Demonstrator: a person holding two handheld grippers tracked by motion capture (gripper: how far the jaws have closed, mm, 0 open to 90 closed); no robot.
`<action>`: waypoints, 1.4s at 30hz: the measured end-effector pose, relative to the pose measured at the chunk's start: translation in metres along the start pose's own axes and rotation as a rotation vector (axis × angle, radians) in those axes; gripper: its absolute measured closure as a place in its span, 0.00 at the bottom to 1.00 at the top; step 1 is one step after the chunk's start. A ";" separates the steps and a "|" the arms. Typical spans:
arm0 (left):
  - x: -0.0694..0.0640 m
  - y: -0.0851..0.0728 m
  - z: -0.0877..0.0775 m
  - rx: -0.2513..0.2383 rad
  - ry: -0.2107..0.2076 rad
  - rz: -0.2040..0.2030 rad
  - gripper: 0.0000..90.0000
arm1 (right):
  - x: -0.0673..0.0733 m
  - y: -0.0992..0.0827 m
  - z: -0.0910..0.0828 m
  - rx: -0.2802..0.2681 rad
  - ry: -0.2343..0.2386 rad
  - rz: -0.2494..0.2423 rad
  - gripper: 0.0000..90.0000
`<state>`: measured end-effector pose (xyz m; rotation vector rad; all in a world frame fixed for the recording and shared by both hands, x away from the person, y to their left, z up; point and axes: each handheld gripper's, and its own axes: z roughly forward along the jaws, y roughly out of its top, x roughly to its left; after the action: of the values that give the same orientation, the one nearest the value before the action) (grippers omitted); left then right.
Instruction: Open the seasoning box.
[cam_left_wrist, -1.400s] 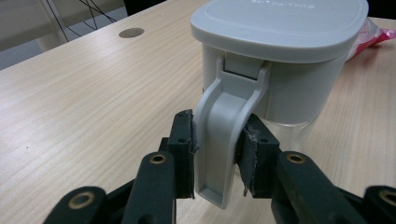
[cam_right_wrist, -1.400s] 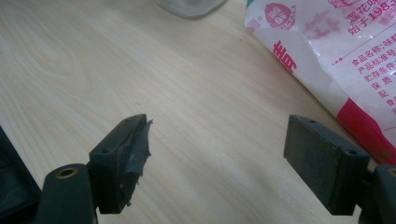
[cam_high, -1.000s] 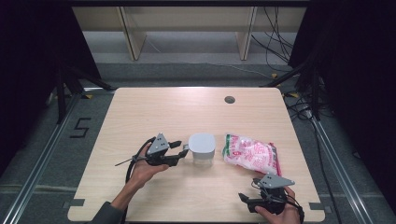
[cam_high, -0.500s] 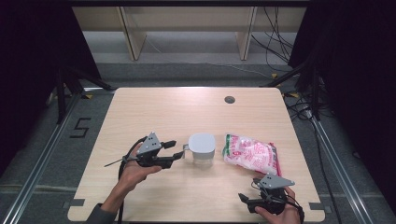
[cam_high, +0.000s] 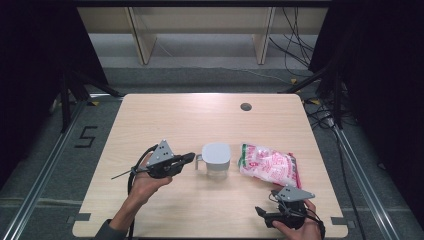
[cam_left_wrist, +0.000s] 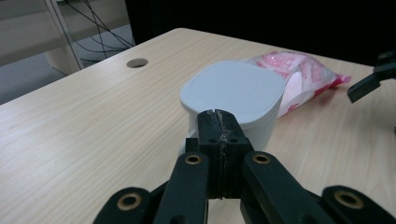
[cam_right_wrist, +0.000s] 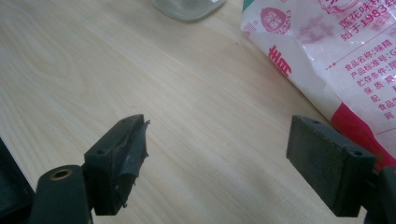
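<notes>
A white lidded jug (cam_high: 216, 157) with a small handle on its left stands mid-table. My left gripper (cam_high: 189, 158) hovers just left of that handle and points at it. In the left gripper view its jaws (cam_left_wrist: 219, 121) have just closed pad to pad with nothing between them, and the jug (cam_left_wrist: 233, 88) rises right behind them. A pink-and-white printed bag (cam_high: 270, 165) lies right of the jug. My right gripper (cam_high: 260, 212) rests low near the table's front right, open and empty (cam_right_wrist: 217, 154), with the bag (cam_right_wrist: 336, 46) beside its right jaw.
A round cable hole (cam_high: 245, 106) sits in the table (cam_high: 165, 115) near the far edge. Shelving legs and loose cables lie on the floor beyond. The jug's clear base (cam_right_wrist: 187, 7) is at the top of the right gripper view.
My left gripper drew back a little from the jug and rose. Its jaws stood apart half a second ago and are now together. The right gripper has kept still.
</notes>
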<state>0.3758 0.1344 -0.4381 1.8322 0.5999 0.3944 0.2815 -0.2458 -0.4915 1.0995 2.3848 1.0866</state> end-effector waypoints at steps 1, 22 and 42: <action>0.000 0.000 0.000 0.000 0.000 0.000 0.99 | 0.000 0.000 0.000 0.000 0.000 0.000 0.23; 0.009 0.006 0.033 0.019 -0.022 -0.041 0.99 | 0.000 -0.001 -0.001 -0.004 -0.018 0.022 0.23; 0.010 0.004 0.033 0.006 -0.020 -0.051 0.98 | 0.007 0.045 0.020 -0.168 -0.013 -0.144 0.53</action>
<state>0.4022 0.1134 -0.4459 1.8203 0.6336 0.3399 0.3114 -0.2113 -0.4718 0.8616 2.2752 1.1993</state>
